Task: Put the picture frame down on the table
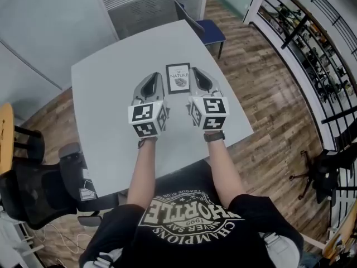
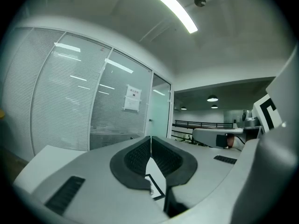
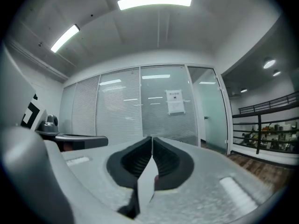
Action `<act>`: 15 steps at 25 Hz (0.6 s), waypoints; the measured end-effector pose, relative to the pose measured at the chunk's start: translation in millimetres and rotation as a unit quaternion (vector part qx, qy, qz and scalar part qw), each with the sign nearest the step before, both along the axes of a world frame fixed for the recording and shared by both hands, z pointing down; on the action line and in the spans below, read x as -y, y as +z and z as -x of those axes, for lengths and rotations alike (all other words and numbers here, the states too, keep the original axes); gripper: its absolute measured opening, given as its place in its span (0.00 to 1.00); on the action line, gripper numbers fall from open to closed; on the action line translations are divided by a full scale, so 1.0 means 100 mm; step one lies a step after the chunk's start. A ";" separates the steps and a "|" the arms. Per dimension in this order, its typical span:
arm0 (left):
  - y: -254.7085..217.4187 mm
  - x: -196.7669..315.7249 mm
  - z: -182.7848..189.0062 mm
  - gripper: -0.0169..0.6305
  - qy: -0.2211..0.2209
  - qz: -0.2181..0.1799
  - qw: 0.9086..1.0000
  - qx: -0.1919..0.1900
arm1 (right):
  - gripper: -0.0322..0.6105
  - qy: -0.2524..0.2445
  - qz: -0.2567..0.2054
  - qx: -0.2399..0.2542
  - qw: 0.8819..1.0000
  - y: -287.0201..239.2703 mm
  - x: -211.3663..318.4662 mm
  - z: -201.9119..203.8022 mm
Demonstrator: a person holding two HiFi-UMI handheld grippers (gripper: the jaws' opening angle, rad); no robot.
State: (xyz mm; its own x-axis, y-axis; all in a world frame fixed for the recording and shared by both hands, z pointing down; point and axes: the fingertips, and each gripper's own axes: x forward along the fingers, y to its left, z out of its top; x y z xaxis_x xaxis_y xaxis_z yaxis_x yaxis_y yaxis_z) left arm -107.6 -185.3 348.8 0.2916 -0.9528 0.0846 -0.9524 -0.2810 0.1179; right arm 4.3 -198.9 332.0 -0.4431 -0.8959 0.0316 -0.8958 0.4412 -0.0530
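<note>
The picture frame [image 1: 178,78] sat on the grey table [image 1: 106,99] with its printed front facing up, towards the table's far edge and in the gap between the tips of the two grippers. It looked free of both tools. In the left gripper view one black-edged corner of it [image 2: 156,185] showed low down through the gap beneath the jaw tips. The left gripper [image 1: 150,82] was just beside the frame's left edge; its own view showed the jaws [image 2: 150,143] pressed together at the tips with nothing clamped between them. The right gripper [image 1: 201,78] was just beside the frame's right edge, and its jaws [image 3: 152,141] were likewise closed tip to tip on nothing. Each tool carried a marker cube, the left cube [image 1: 147,120] and the right cube [image 1: 209,112], near the person's wrists, with both forearms reaching out over the near side of the table. A blue chair [image 1: 209,29] stood at the table's far corner and a black office chair [image 1: 39,188] at the near left. The floor [image 1: 268,105] was wood, with a dark railing [image 1: 318,49] off to the right. Both gripper views faced a glass wall with blinds [image 2: 93,111] bearing a paper notice [image 3: 175,101].
</note>
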 end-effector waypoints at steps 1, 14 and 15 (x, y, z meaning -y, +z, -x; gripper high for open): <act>-0.03 -0.07 0.02 0.05 -0.001 -0.005 1.000 0.004 | 0.06 0.001 -0.001 0.001 1.000 -0.02 -0.06 0.01; -0.10 -0.64 0.14 0.03 -0.033 -0.030 0.998 0.032 | 0.05 0.021 -0.002 -0.023 1.000 0.04 -0.54 -0.23; -0.08 -0.66 0.16 0.03 -0.034 -0.027 0.998 0.034 | 0.05 0.023 -0.004 -0.033 0.999 0.06 -0.56 -0.24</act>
